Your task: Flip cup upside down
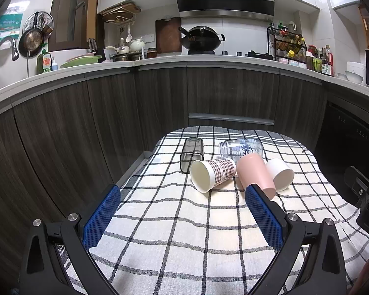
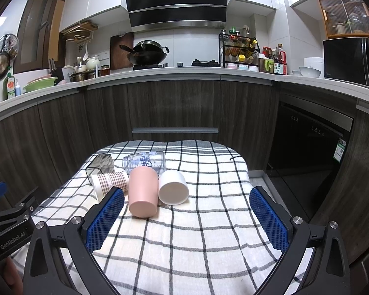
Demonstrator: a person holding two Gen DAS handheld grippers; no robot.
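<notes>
Where the checked cloth [image 1: 184, 221] covers the bench, it lies rumpled in front of dark wood-grain cabinets [image 1: 160, 93] and a white kitchen counter [image 1: 209, 60] carrying a wok [image 1: 200, 38], a spice rack [image 1: 286, 43] and a green dish tub [image 1: 82, 61]. Five vessels lie on their sides in a cluster at 12 o'clock of both views: a plaid paper cup [image 1: 212, 174] with its mouth toward the camera, a pink cup [image 1: 255, 172] touching its 3 o'clock side, a white cup [image 1: 280, 174] just beyond that, a clear glass bottle [image 1: 241, 147] behind them, and a smoky grey square tumbler [image 1: 193, 153] at the 10 o'clock end. The bottle's printed lettering is too small to read, and the cloth hides the bench edge. The left hand-held gripper [image 1: 182, 216] hangs above the near cloth with its blue pads [image 1: 100, 218] spread wide and nothing between them; its right pad overlaps the pink cup's base in view. The right hand-held gripper [image 2: 187, 218] is likewise spread and empty, its left pad [image 2: 105, 218] covering part of the plaid cup, and the left tool's black body [image 2: 9, 226] intrudes at 9 o'clock.
</notes>
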